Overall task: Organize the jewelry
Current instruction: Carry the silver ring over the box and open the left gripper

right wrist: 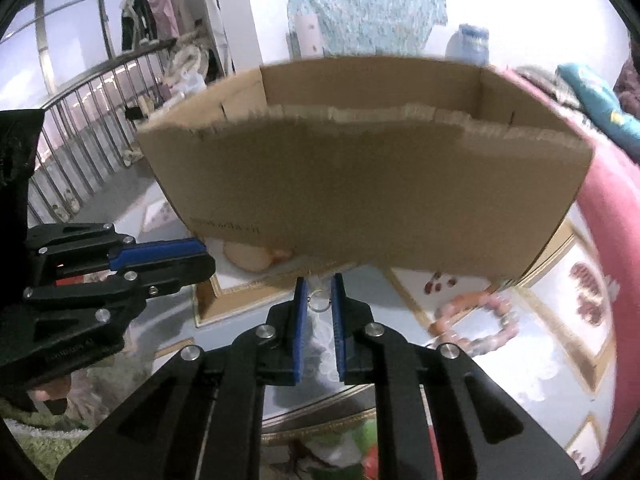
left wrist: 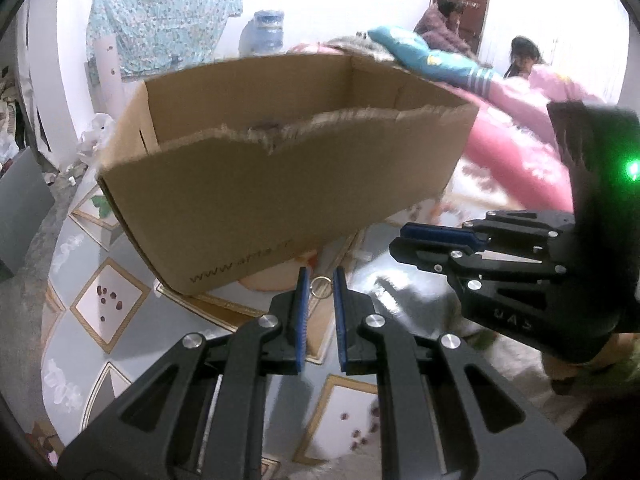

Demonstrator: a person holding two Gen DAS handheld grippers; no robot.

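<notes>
The left gripper (left wrist: 319, 280) has its blue-padded fingers (left wrist: 303, 312) nearly closed, with a small gold metal ring (left wrist: 321, 286) sitting between the tips; whether the pads really press it I cannot tell. In the right wrist view the right gripper (right wrist: 319, 288) shows the same picture: narrow gap, a small thin ring (right wrist: 319, 301) between the tips, and contact is not clear. In each view the other gripper's fingers look closed together.

Just beyond both pairs of fingertips stands the open brown cardboard box (left wrist: 276, 184) with a torn upper edge, resting on the patterned surface (left wrist: 104, 304). To the right of the right fingers a pink beaded bracelet (right wrist: 472, 320) lies on the same surface.

The step in hand seems to be carrying a ring to the box. To do it well, the fingers should keep steady pressure, rise above the torn near wall, and release only when the tips are over the inside, because such a ring can easily roll away.
</notes>
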